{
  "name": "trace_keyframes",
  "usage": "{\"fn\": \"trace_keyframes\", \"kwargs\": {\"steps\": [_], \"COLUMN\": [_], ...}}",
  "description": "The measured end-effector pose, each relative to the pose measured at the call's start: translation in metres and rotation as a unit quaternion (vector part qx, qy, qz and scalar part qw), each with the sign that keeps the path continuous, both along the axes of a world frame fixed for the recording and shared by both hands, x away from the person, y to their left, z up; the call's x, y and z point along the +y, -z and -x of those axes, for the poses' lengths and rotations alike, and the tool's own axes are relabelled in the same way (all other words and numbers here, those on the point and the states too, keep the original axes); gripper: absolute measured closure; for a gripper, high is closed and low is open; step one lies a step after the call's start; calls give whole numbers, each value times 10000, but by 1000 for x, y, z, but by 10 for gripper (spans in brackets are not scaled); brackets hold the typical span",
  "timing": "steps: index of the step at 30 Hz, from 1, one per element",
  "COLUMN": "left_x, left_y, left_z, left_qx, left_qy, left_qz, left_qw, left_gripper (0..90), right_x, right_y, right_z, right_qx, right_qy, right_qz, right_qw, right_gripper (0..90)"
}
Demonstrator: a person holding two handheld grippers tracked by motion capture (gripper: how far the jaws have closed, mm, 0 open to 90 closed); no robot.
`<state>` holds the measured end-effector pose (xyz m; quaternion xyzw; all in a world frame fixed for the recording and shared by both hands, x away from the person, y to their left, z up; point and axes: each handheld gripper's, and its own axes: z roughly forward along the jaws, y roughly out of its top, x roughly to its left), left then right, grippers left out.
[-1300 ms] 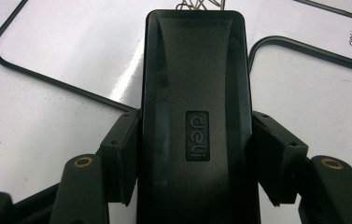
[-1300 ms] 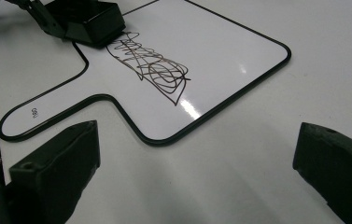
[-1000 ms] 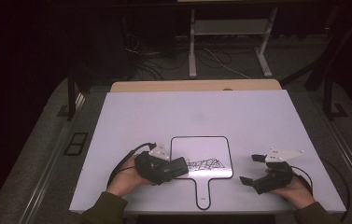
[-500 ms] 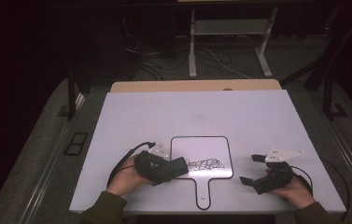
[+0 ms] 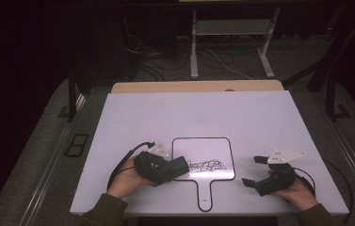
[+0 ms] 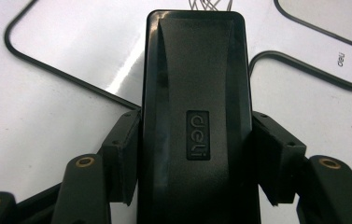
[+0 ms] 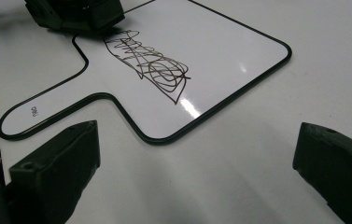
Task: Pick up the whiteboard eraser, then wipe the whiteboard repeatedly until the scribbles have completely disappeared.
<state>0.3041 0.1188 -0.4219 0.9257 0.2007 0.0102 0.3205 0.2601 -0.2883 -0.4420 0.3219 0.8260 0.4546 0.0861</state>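
Note:
A small paddle-shaped whiteboard with a black rim lies at the near middle of the white table, handle toward me. A black scribble crosses its lower part. My left gripper is shut on a black eraser block, whose front end sits at the board's left edge, just short of the scribble. My right gripper rests to the right of the board, jaws wide open and nothing between them. In the right gripper view the scribble and whiteboard lie ahead.
A wooden board borders the table's far edge. Beyond it a metal stand and loose cables sit on the dark floor. The table's front edge runs just under both hands.

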Motion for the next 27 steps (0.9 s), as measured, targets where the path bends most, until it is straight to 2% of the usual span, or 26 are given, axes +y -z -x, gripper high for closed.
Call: {"fn": "trace_keyframes", "kwargs": {"steps": [5,12,27], "left_x": [1,-2,-11], "left_y": [-5,-13,-28], "left_z": [-1,-2,-8], "left_qx": [-56,-128,-298], "left_qy": [-126,-264,-213], "left_qz": [20,179,275], "left_qw": [9999,9994,9990], "left_gripper": [391,391,391], "right_x": [0,-1,0], "right_y": [0,0,0], "right_z": [-1,-1,0], "right_qx": [-3,-15,-11], "right_qy": [2,-10,17], "right_qz": [-14,-14,-10], "right_qw": [10000,10000,10000], "right_gripper": [0,0,0]}}
